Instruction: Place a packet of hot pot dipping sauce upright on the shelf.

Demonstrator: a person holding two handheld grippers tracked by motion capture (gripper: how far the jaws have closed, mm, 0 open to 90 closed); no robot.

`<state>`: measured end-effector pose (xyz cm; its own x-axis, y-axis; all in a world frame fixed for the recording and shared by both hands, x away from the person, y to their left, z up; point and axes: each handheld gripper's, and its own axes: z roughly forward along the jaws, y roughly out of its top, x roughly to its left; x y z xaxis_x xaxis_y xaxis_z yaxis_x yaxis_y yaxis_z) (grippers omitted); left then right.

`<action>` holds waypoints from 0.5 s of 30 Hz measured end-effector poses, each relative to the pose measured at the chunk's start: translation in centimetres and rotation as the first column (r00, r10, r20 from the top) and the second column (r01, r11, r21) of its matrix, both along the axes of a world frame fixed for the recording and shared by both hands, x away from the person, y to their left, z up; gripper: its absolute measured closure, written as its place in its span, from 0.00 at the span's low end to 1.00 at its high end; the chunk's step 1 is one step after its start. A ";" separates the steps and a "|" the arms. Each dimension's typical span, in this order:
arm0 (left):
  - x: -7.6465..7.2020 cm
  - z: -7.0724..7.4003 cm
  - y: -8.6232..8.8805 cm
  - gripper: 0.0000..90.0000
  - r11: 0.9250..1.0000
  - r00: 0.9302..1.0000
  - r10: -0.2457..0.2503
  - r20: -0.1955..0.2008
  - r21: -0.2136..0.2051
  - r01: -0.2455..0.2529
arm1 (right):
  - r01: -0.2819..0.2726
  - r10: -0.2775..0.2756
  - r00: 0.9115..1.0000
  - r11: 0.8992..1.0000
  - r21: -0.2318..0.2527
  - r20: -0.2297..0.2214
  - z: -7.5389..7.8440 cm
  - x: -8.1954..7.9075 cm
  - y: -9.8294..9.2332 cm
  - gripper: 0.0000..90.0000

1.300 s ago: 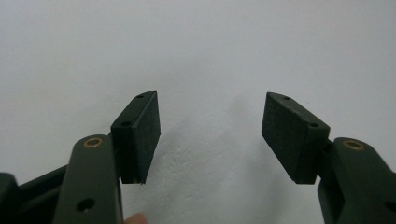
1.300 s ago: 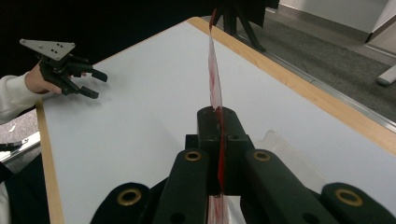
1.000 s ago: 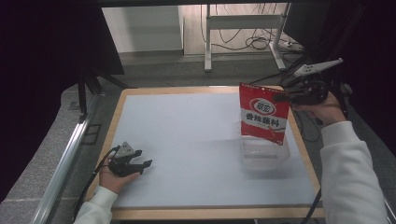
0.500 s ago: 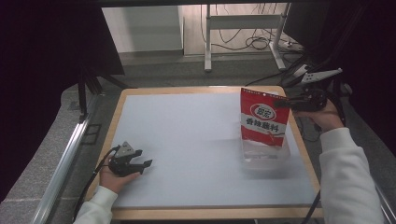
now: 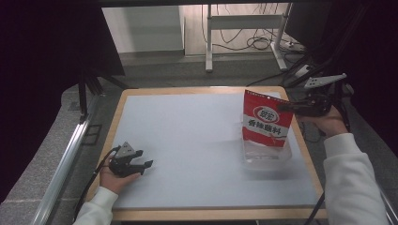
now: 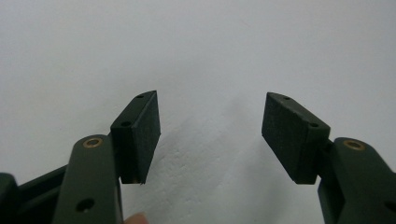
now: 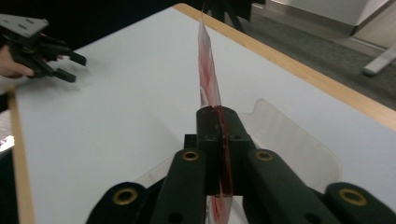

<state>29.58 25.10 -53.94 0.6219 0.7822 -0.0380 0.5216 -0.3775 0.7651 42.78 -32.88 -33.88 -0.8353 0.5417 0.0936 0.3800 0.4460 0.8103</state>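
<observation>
Lowered since a second ago: the red printed foil pouch [image 5: 265, 118], which now hangs upright with its bottom edge inside the clear plastic tray [image 5: 265, 156]; earlier it hung higher and tilted above that tray.

White tabletop with a pale wooden rim [image 5: 187, 140] carries the scene. Clear tray sits near the right edge, about midway along it. Pouch stands over the tray, held by its right side; white oval logo and white characters face the person.

Right gripper [image 5: 287, 107], black, two-jawed, is clamped on the pouch's edge, beside the tabletop's right edge; the right gripper view shows both pads pressed flat on the thin red film [image 7: 211, 88].

Left gripper [image 5: 146, 165], black, rests low near the front left corner, well apart from the tray. Its jaws stand wide, nothing between the pads [image 6: 139, 133], only bare white surface.
</observation>
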 end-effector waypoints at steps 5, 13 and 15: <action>0.1 0.2 0.0 0.41 1.000 1.000 -0.007 0.007 0.001 0.007 | 0.045 -0.043 0.996 0.999 -0.030 0.077 1.0 -0.9 1.3 0.71; 0.3 0.3 -0.2 0.41 1.000 1.000 -0.019 0.008 -0.010 0.019 | 0.154 -0.148 0.965 0.988 -0.011 0.215 3.9 -3.1 4.1 0.46; 0.3 0.3 -0.1 0.41 1.000 1.000 -0.020 0.007 -0.008 0.020 | 0.137 -0.135 0.965 0.991 0.005 0.226 4.7 -3.8 5.2 0.44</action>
<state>29.92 24.96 -53.68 0.6374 0.7695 -0.0399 0.5087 -0.3814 0.7718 38.99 -27.73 -29.21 -0.7529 0.6514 -0.0943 0.2461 0.4115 0.8775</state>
